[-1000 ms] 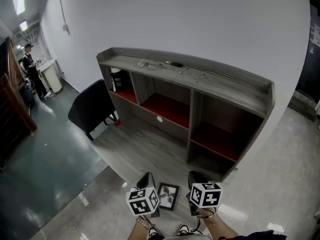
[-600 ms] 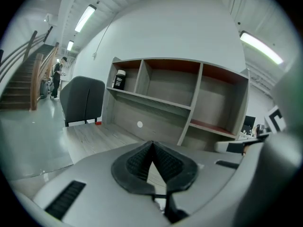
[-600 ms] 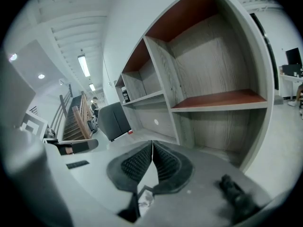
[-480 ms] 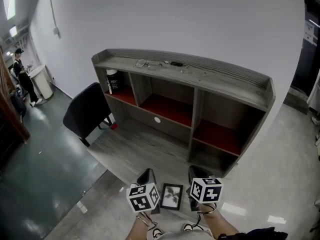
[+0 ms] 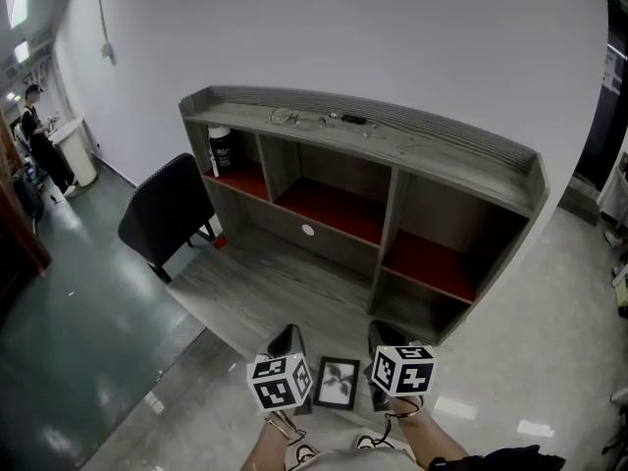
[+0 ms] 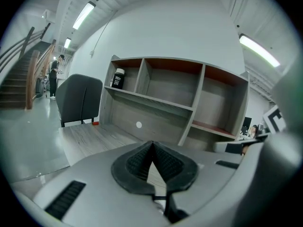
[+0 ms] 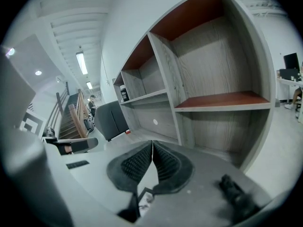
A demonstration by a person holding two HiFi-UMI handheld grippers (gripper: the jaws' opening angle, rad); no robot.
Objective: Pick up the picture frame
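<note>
I'm looking at a grey wood desk (image 5: 275,283) carrying a three-bay hutch (image 5: 442,165) at twelve o'clock, its shelves showing red. A black canister (image 5: 222,152) is sitting in the bay at ten o'clock. What looks like a pair of glasses (image 5: 292,119) is lying on the hutch top. A dark chair (image 5: 165,214) is standing at nine o'clock, and a person (image 5: 39,135) is standing far beyond it.
</note>
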